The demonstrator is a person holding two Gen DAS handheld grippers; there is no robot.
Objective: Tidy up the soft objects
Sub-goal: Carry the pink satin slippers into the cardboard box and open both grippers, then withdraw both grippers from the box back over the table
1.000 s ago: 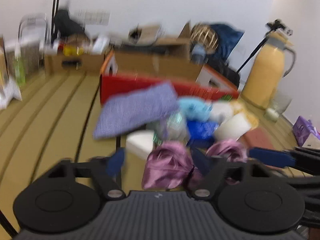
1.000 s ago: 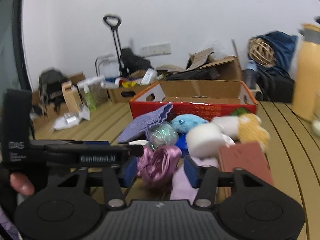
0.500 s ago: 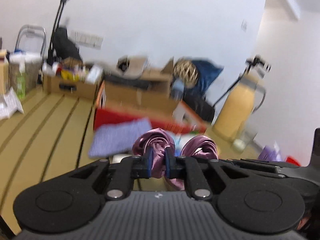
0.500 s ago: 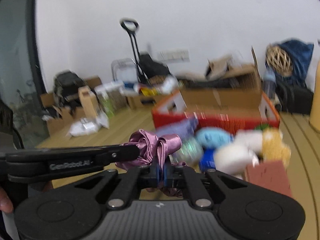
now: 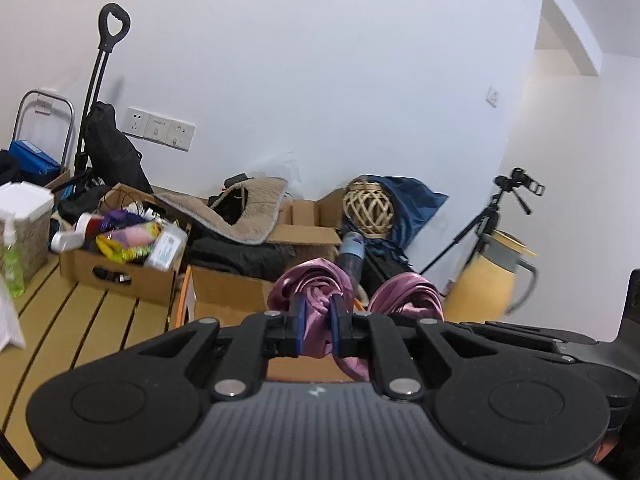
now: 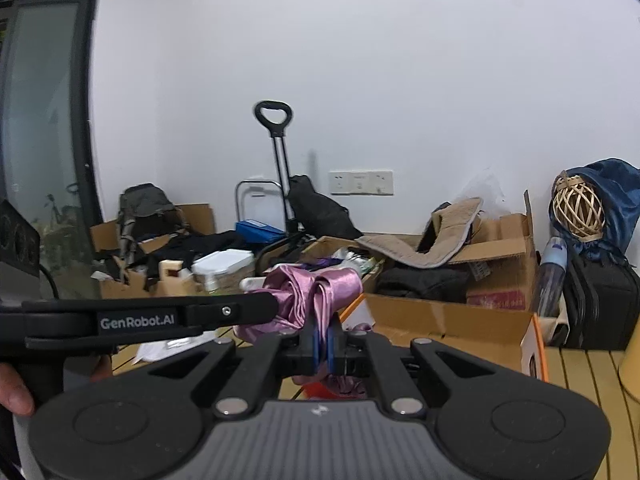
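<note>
Your left tool and right tool sit side by side, tipped slightly down. Both pinch the shiny pink satin cloth, holding it in the air above the tabletop.

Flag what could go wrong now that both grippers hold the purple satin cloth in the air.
1. The left gripper and right gripper pinch only bunched folds of the purple satin cloth; the glossy fabric could slip out.
2. Both clamp one cloth close together, so pulling apart might tear it free.
</note>
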